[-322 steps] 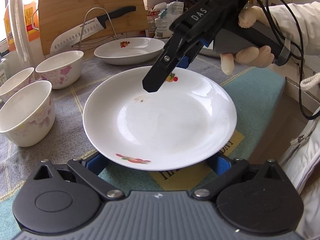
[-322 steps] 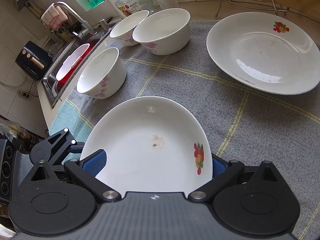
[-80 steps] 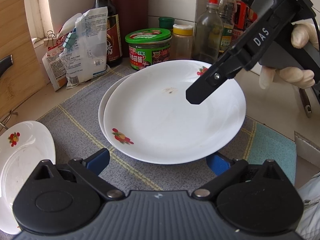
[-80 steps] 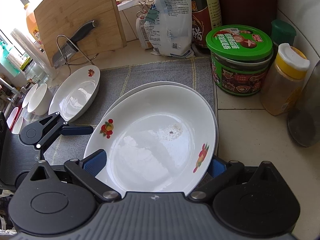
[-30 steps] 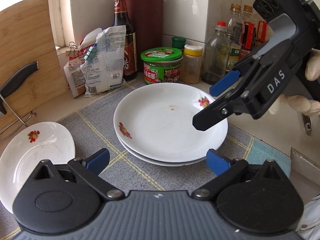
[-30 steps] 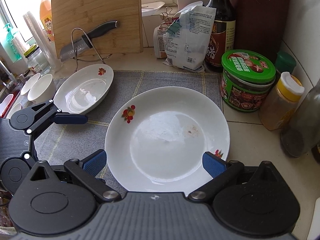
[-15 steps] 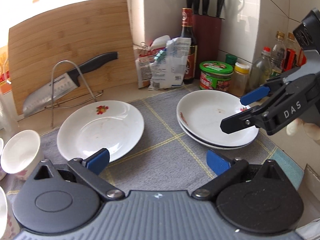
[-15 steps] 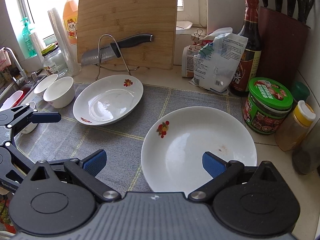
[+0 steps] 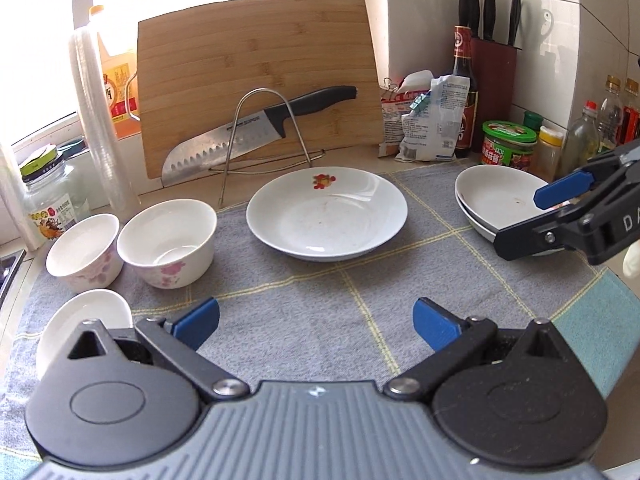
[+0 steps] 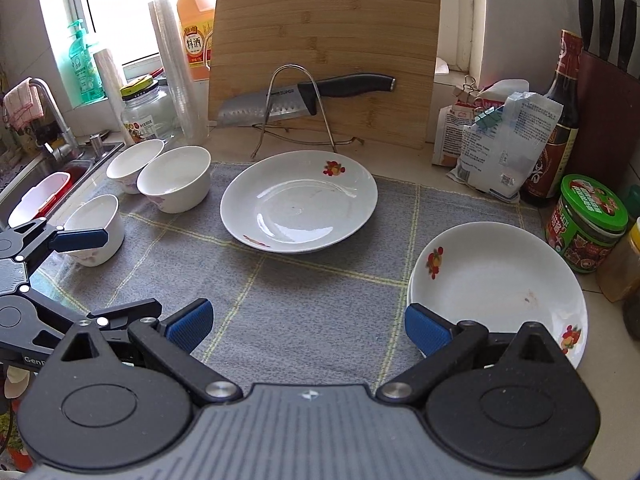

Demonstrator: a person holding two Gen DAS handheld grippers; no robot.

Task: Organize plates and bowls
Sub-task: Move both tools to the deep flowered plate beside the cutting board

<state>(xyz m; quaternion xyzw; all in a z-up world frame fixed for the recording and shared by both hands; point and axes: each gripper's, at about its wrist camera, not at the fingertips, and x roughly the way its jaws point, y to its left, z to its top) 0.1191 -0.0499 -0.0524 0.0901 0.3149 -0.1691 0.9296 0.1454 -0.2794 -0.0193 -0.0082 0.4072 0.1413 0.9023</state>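
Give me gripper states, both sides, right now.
Left gripper: open, holding nothing, above the grey cloth.
Right gripper: open, holding nothing, beside the stacked plates.

Glossy white glazed plates (image 10: 298, 202) and bowls (image 9: 168, 238) sit on a matt grey woven cloth (image 9: 304, 312); behind, a smooth wooden board (image 10: 324, 48) and a shiny steel knife (image 9: 224, 140).
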